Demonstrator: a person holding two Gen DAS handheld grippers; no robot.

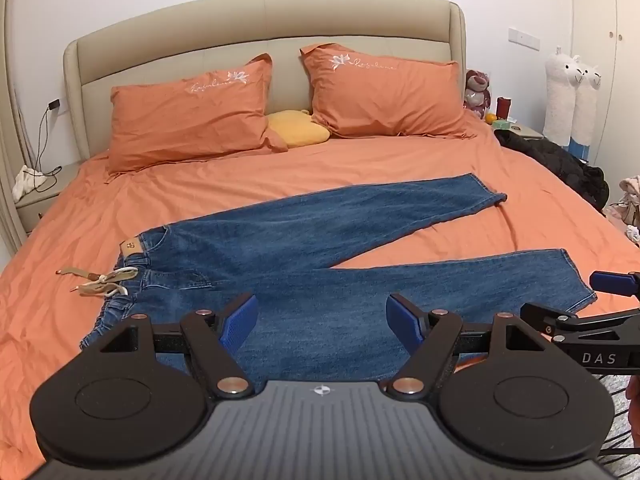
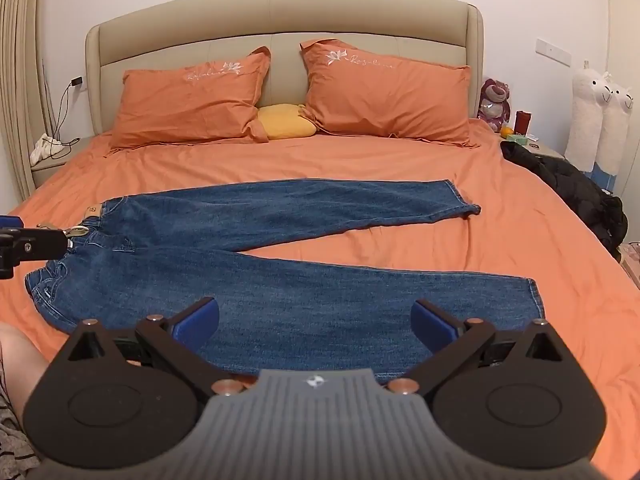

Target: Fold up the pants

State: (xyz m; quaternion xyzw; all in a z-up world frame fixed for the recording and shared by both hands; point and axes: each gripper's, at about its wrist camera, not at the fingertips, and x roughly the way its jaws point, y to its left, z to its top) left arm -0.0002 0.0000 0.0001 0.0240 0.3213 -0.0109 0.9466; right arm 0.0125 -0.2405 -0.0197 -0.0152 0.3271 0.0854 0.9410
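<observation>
Left wrist view: jeans (image 1: 320, 240) lie crosswise, waistband at nine o'clock, below the left gripper (image 1: 322, 322) and right gripper (image 2: 316, 326), both spread wide, empty.

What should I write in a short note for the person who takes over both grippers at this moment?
Left gripper: open, empty, above the near leg close to the waist.
Right gripper: open, empty, above the same leg nearer its hem.
Jeans: spread flat on the orange bed, waist to the left, the two legs apart in a V, pointing right. Drawstring lies loose beside the waist.
Done: the jeans are laid out; no fold is visible.
Left: bring one leg over the other, then fold along the length.
</observation>
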